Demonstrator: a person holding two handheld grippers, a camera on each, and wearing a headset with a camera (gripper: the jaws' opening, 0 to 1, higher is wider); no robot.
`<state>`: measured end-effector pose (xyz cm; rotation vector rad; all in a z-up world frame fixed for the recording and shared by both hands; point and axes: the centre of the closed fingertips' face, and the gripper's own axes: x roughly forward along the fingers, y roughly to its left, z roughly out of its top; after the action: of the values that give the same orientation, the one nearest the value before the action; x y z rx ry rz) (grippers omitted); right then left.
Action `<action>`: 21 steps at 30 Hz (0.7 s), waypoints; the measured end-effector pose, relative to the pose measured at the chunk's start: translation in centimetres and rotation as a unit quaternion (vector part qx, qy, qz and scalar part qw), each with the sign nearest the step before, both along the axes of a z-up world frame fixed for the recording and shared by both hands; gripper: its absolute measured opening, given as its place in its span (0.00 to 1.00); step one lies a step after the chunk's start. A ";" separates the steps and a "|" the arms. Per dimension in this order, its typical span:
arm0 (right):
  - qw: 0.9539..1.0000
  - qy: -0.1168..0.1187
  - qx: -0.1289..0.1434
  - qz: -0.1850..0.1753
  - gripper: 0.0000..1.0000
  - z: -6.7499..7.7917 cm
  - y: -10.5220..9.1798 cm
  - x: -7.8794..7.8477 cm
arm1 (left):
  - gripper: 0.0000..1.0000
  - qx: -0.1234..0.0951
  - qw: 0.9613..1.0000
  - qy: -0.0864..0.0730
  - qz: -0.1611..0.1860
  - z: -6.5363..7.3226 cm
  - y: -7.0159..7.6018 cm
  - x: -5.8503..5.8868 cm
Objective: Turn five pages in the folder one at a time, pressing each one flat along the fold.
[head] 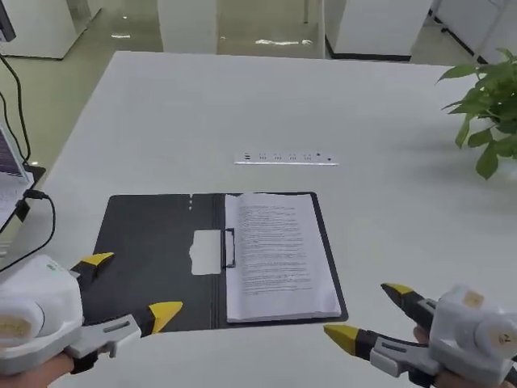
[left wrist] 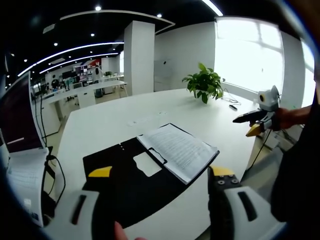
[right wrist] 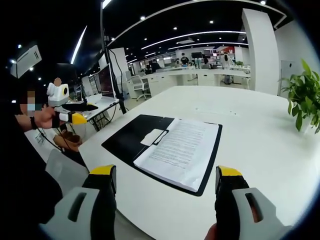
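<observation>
A black folder (head: 153,259) lies open on the white table, with a stack of printed pages (head: 276,252) on its right half under a clip at the spine. The same folder (left wrist: 130,182) (right wrist: 131,136) and its pages (left wrist: 181,151) (right wrist: 182,150) appear in both gripper views. My left gripper (head: 133,287) hovers open over the folder's near left corner, yellow-tipped jaws apart and empty. My right gripper (head: 370,314) hangs open near the table's front edge, to the right of the folder, holding nothing. In their own views the left gripper (left wrist: 160,172) and the right gripper (right wrist: 165,172) stand wide.
A socket strip (head: 285,158) sits flush in the table beyond the folder. A potted plant (head: 489,105) stands at the far right. A laptop with cables (head: 12,182) lies off the left edge. The white table (head: 242,97) extends far behind the folder.
</observation>
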<state>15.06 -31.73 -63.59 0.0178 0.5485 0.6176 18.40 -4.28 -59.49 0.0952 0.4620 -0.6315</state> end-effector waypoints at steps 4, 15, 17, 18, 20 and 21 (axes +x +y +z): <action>1.000 -0.001 0.005 -0.009 0.81 0.2 -0.2 0.2 | 0.75 -0.002 1.000 -0.001 -0.011 -0.1 -1.4 0.7; 1.000 0.001 0.003 -0.017 0.81 0.2 -0.3 0.1 | 0.75 -0.022 0.999 -0.008 -0.042 0.4 -5.2 3.1; 1.000 0.002 0.005 -0.017 0.81 0.2 -0.3 0.1 | 0.75 -0.019 0.999 -0.008 -0.049 0.4 -5.7 3.4; 1.000 0.003 0.005 -0.017 0.81 0.1 -0.3 0.1 | 0.75 -0.020 0.998 -0.008 -0.054 0.5 -6.1 3.5; 1.000 0.004 0.003 -0.016 0.81 0.0 -0.3 0.1 | 0.75 -0.023 0.998 -0.010 -0.062 0.7 -6.9 3.8; 1.000 0.005 0.002 -0.016 0.81 0.0 -0.3 0.1 | 0.74 -0.023 0.998 -0.010 -0.065 0.7 -7.2 3.9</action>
<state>15.14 -32.04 -63.58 0.0332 0.5551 0.5886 22.34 -11.49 -58.76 0.0883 0.4232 -0.7674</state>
